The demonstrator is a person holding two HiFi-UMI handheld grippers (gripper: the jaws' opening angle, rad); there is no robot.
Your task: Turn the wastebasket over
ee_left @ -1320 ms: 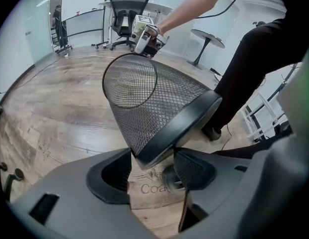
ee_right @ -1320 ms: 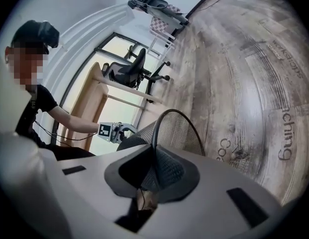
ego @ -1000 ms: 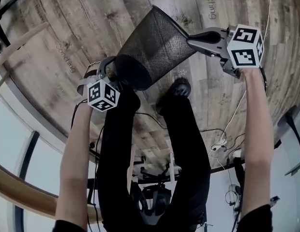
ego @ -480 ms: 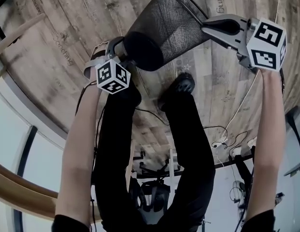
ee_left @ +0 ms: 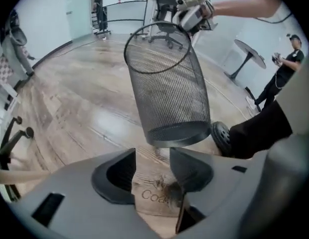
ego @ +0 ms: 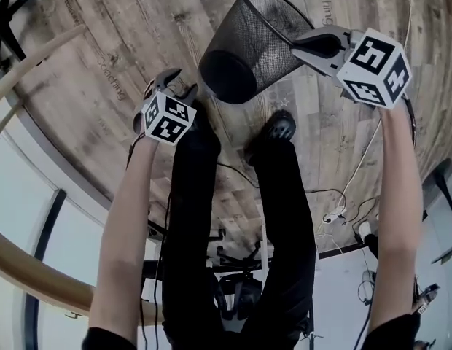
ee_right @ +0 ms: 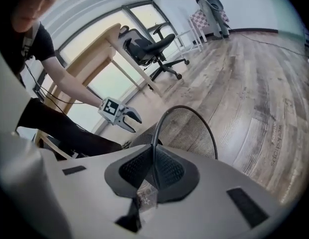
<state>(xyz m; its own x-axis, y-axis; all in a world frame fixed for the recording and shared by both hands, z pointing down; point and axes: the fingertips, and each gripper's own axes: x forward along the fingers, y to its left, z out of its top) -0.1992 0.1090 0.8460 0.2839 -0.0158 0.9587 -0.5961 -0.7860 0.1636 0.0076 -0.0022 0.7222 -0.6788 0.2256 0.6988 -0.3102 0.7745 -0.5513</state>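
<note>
My right gripper [ego: 299,47] clamps the rim of the black wire-mesh wastebasket [ego: 249,35]. Its long axis slants base-first toward my left gripper [ego: 173,82], whose empty, half-apart jaws have just been narrowing.

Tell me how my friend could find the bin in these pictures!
Start at the grey wooden plank floor. Tilted in the air above it hangs a black round wire-mesh wastebasket, its rim pinched by the right gripper. Unlike the solid black shoe nearby, you can see through its netted sides.
</note>
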